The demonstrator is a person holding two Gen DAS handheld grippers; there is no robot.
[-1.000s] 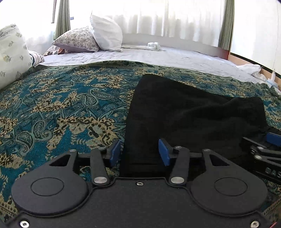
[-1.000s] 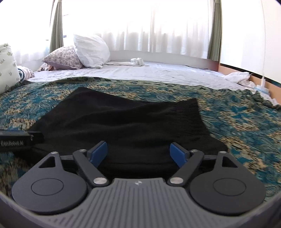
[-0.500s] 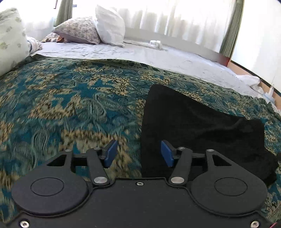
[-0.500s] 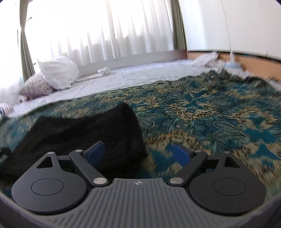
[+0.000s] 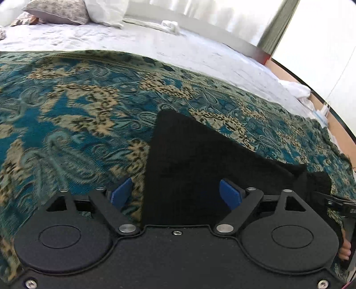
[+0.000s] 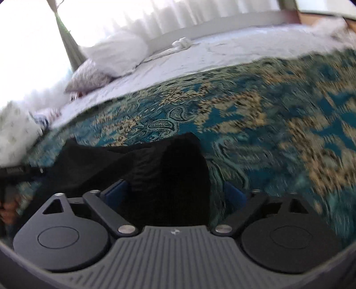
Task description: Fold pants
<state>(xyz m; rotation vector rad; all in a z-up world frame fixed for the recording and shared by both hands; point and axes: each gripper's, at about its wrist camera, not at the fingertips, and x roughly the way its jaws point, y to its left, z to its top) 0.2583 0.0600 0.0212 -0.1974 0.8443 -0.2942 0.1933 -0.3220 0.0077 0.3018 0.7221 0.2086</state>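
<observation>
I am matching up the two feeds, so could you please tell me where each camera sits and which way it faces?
Left wrist view: on the left gripper, jaws opening, angled down at the black pants' left edge; the right gripper and some fingers show.
Right wrist view: on the right gripper, jaws closing, over the pants' right edge; the left gripper shows.
Shared: pants, patterned bedspread, white pillow.

1 pants, ~2 pillows

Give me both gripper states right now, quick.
Left gripper: open, jaws opening, astride the black pants edge, not gripping.
Right gripper: open, jaws closing around pants edge.
</observation>
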